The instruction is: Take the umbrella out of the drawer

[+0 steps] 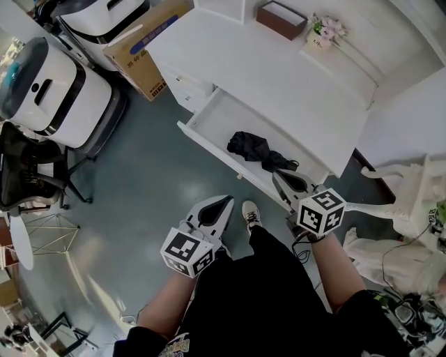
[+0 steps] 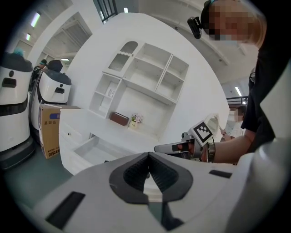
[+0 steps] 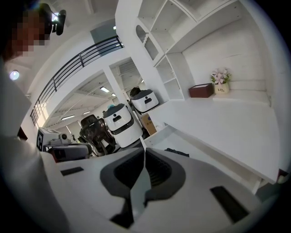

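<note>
Folded black umbrella (image 1: 256, 149) lies in the open drawer (image 1: 221, 115), its long axis along the drawer's length. Right tongs (image 1: 281, 178) closed and empty, just short of the drawer front, beside the umbrella's near end. Left tongs (image 1: 224, 203) closed and empty, farther off over the floor. Judgement: the right side is better placed and must open first.

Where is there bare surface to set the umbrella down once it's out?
The desk top is bare from its front edge back to the brown box and flower pot. The drawer is free left of the umbrella. The floor by the cardboard box is crowded.
</note>
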`<action>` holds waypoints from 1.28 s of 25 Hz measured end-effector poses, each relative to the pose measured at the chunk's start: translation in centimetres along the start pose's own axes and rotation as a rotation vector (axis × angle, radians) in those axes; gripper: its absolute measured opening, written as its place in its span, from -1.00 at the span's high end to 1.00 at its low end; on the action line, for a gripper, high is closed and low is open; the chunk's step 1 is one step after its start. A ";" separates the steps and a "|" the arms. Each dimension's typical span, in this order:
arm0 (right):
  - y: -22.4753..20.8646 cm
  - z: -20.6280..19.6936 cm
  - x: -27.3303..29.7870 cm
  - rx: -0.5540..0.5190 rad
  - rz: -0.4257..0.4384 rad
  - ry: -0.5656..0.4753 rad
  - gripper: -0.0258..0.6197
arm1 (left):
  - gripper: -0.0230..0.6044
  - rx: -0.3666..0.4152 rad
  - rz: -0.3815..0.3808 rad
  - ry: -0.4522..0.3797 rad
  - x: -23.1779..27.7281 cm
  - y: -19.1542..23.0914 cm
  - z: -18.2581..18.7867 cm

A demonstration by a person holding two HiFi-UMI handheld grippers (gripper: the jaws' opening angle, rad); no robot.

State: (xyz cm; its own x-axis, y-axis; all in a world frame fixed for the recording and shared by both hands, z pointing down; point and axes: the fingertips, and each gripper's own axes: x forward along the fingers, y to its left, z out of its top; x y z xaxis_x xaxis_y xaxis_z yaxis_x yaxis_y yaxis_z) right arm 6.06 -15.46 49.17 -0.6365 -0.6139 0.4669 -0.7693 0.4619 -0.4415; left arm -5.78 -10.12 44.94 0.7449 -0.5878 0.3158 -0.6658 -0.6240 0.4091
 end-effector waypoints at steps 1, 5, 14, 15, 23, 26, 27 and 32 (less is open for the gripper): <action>-0.5 -0.2 0.2 -0.004 0.001 0.010 0.91 | 0.91 -0.003 0.002 0.001 0.4 0.0 -0.1; -2.5 -1.2 1.3 -0.024 0.008 0.055 0.91 | 0.91 -0.016 0.011 0.019 1.8 0.1 -0.9; -7.3 -3.7 4.4 -0.090 0.002 0.172 0.71 | 0.91 -0.041 0.029 0.045 4.6 0.7 -2.6; -7.9 -4.0 4.8 -0.099 -0.001 0.187 0.69 | 0.91 -0.039 0.029 0.048 4.9 0.8 -2.7; -11.0 -7.7 8.1 -0.269 0.007 0.357 0.50 | 0.91 -0.063 0.046 0.062 6.6 1.2 -3.8; -12.2 -9.2 9.5 -0.348 0.009 0.425 0.41 | 0.91 -0.082 0.058 0.066 6.9 1.5 -4.4; -12.6 -9.6 9.9 -0.372 0.008 0.445 0.38 | 0.91 -0.087 0.063 0.068 6.9 1.6 -4.5; -14.0 -11.7 11.7 -0.456 0.016 0.527 0.30 | 0.91 -0.109 0.084 0.066 7.2 2.0 -5.3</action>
State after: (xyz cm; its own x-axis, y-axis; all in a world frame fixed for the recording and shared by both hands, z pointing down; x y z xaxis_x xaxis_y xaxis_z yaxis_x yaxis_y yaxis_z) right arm 8.70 -21.64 69.77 -0.5010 -0.2654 0.8238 -0.6329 0.7615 -0.1396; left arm -1.48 -12.85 52.53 0.6907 -0.5978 0.4069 -0.7196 -0.5123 0.4688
